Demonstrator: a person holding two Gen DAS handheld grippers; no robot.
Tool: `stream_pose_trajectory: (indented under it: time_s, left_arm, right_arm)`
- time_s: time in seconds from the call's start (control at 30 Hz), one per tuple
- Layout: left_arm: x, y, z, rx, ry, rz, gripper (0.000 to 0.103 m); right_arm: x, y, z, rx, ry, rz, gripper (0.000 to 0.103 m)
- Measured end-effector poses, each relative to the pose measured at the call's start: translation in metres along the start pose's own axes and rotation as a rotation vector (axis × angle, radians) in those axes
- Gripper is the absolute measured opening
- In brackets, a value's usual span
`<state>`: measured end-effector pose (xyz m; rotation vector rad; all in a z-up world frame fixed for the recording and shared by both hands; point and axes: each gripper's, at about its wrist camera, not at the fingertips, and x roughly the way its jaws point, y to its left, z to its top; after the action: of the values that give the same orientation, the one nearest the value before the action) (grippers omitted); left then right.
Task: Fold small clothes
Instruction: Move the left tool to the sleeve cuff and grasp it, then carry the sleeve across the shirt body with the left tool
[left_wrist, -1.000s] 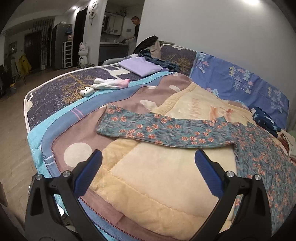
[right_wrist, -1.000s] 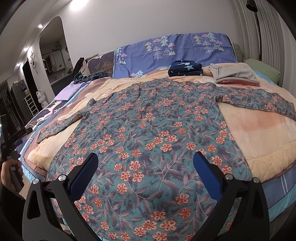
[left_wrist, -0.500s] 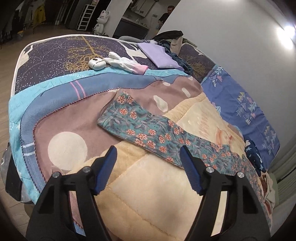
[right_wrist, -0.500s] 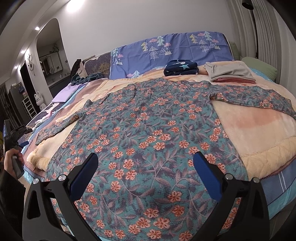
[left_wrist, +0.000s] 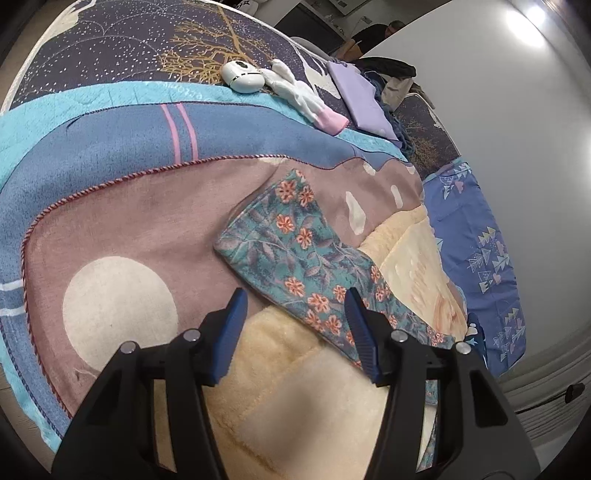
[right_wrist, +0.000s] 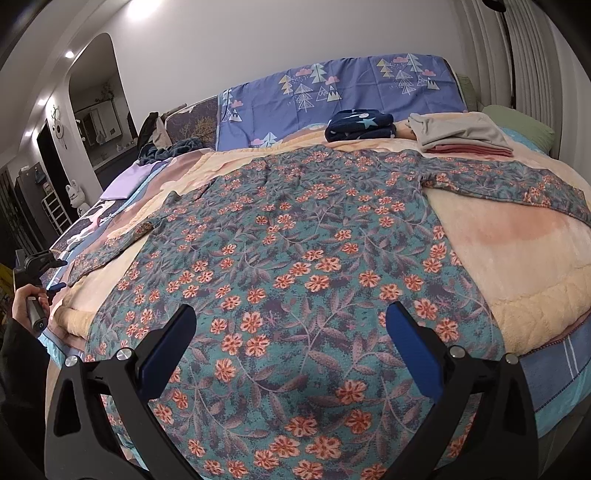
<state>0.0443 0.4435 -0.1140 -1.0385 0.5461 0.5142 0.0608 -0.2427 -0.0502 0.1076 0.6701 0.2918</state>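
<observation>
A teal garment with orange flowers (right_wrist: 295, 221) lies spread flat on the cream blanket (right_wrist: 517, 306), both sleeves stretched out. In the left wrist view its left sleeve (left_wrist: 288, 229) runs across the mauve quilt toward the cuff. My left gripper (left_wrist: 295, 295) hovers just over that sleeve with its jaws closing. The cloth shows in the gap, and the pads are not pressing on it. A hand (right_wrist: 26, 299) holds this left gripper (right_wrist: 44, 273) at the bed's left edge. My right gripper (right_wrist: 290, 308) hangs open over the garment's hem, holding nothing.
A white device (left_wrist: 242, 77), a white and pink sock (left_wrist: 306, 99) and a folded lilac cloth (left_wrist: 360, 96) lie beyond the sleeve. A folded navy star piece (right_wrist: 360, 125) and a grey and pink pile (right_wrist: 458, 133) sit by the tree-print headboard (right_wrist: 332, 92). A person (left_wrist: 376, 31) stands far back.
My left gripper has come down and in toward the sleeve's cuff end, rolling as it went, and its jaws have narrowed. The right gripper has stayed where it was.
</observation>
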Motion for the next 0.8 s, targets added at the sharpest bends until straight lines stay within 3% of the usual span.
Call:
stream_pose_trajectory:
  time_s: [0.3, 0.5, 0.57, 0.73, 0.8]
  left_arm:
    - [0.035, 0.013, 0.009, -0.07, 0.047, 0.022, 0.054]
    - [0.044, 0.016, 0.015, -0.129, 0.027, 0.002, 0.054]
    - [0.047, 0.015, 0.018, -0.141, 0.022, 0.001, 0.049]
    - [0.05, 0.021, 0.022, -0.18, 0.02, -0.005, 0.015]
    - [0.049, 0.018, 0.022, -0.169, 0.012, -0.01, 0.009]
  right_arm:
    - [-0.002, 0.001, 0.003, -0.005, -0.006, -0.006, 0.102]
    - [-0.003, 0.003, 0.004, -0.014, -0.004, -0.002, 0.102]
    - [-0.004, 0.004, 0.004, -0.017, -0.005, -0.001, 0.102]
    - [-0.006, 0.004, 0.004, -0.014, -0.007, 0.007, 0.102]
    - [-0.005, 0.004, 0.003, -0.011, -0.003, 0.012, 0.102]
